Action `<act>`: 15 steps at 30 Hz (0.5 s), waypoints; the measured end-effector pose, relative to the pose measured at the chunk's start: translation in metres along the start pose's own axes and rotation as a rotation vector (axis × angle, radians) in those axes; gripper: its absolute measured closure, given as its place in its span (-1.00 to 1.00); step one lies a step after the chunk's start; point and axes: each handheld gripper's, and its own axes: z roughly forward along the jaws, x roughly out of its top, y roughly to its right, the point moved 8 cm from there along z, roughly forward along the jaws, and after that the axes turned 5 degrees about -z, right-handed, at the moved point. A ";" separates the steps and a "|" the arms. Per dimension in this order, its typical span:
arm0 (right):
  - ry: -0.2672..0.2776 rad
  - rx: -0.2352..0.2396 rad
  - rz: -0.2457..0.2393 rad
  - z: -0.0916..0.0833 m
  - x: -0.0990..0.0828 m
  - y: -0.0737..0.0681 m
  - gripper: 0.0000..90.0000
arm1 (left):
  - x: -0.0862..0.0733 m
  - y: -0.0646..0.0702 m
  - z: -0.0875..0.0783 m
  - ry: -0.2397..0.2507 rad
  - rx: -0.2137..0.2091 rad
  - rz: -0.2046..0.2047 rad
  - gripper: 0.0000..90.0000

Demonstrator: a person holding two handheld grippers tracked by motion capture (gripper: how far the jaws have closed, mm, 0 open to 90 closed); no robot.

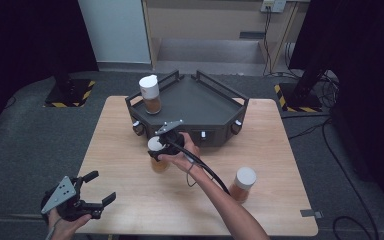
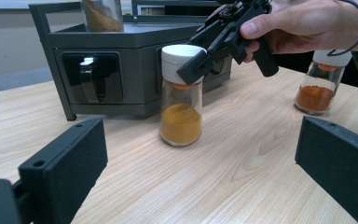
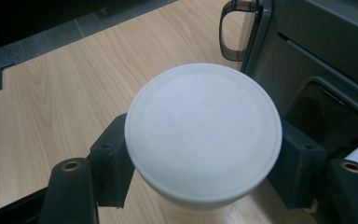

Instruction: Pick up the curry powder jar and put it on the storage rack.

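Note:
A glass spice jar (image 1: 158, 164) of yellow-orange powder stands on the wooden table (image 1: 120, 140), just in front of the dark rack (image 1: 207, 102). My right gripper (image 1: 156, 149) comes down on it from above and is shut on its white cap (image 3: 203, 126), one jaw pressed on each side. In the left gripper view that jar (image 2: 181, 116) stands upright, with the right gripper (image 2: 198, 65) clamped on its cap. My left gripper (image 1: 102, 186) is open near the table's front left corner, with nothing between its jaws.
A second jar (image 1: 151, 95) with brown powder stands on the rack's left corner. A third jar (image 1: 242, 184) with orange powder stands on the table at the front right. The rack has raised rails and small drawer fronts (image 2: 93, 77). Dark floor surrounds the table.

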 end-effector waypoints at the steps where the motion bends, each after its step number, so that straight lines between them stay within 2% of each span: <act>1: -0.002 -0.002 0.000 0.000 0.000 0.000 -0.26 | 0.000 0.000 0.000 -0.001 0.000 0.000 -0.97; 5: 0.005 -0.014 -0.010 -0.003 0.002 -0.002 -0.26 | 0.000 0.000 0.000 -0.001 -0.001 0.001 -0.97; 15: 0.028 -0.007 -0.025 -0.023 0.012 -0.005 -0.26 | 0.000 0.000 0.001 -0.003 -0.004 -0.001 -0.97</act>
